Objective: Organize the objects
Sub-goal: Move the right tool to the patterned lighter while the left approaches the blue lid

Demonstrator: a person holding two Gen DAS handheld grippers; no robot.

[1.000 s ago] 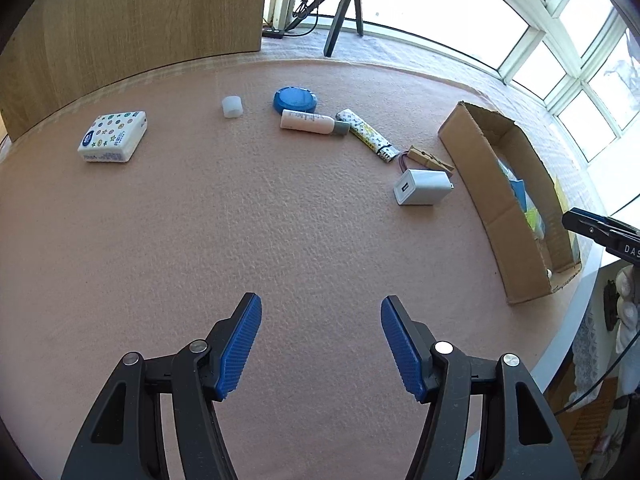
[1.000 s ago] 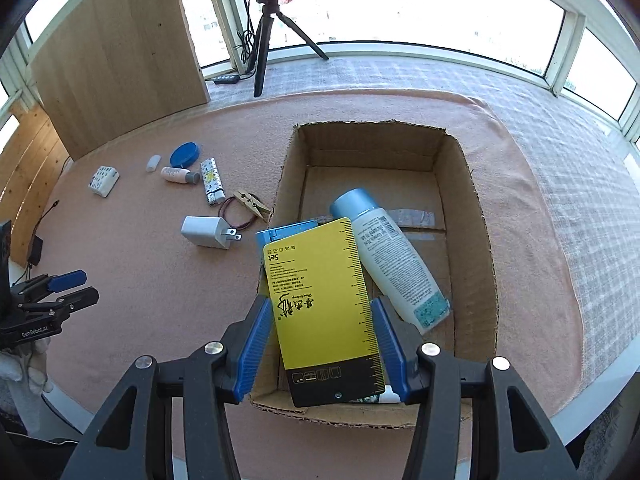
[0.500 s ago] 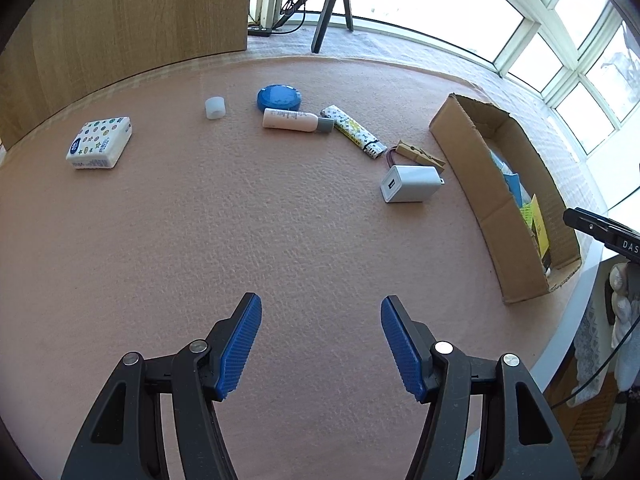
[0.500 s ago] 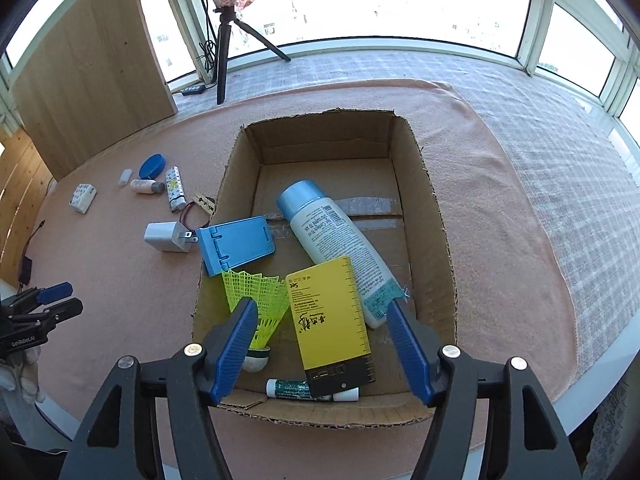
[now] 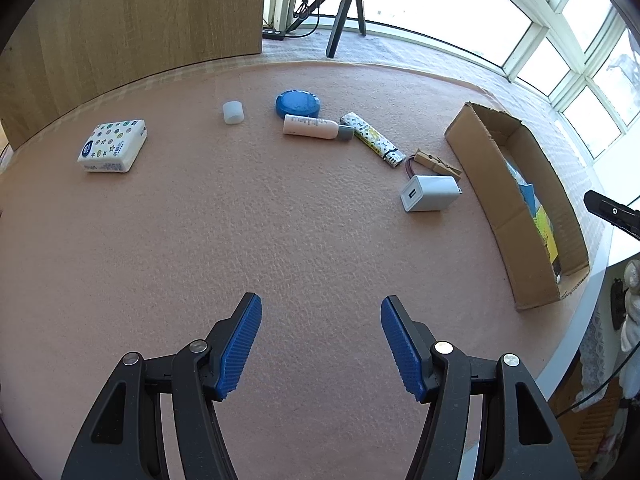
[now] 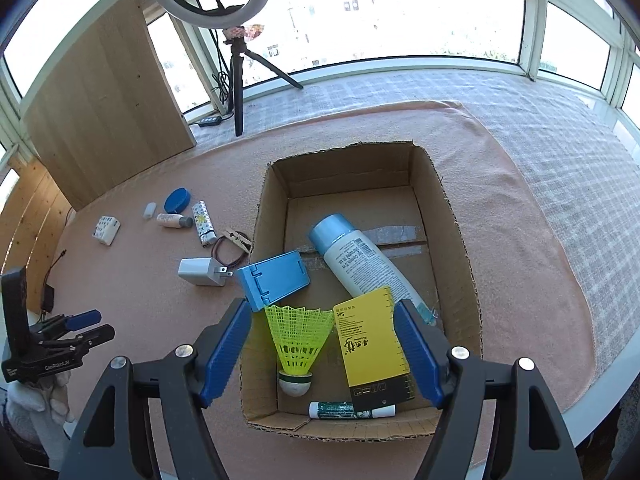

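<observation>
Right tongs [image 6: 322, 344] spread, empty, above the open brown cardboard box [image 6: 464, 248]; flat yellow ruler card [image 6: 372, 344] lies inside. Left tongs [image 5: 321, 346] spread, empty, over pink counter [image 5: 200, 240]. White cube charger [image 5: 430, 199] near box; its smooth sides risk slipping.

yellow card [image 6: 374, 346]: flat in cardboard box [image 6: 460, 236], below right fingers [image 6: 224, 344] | white charger [image 5: 430, 199]: on mat, beyond left fingers [image 5: 240, 348]
</observation>
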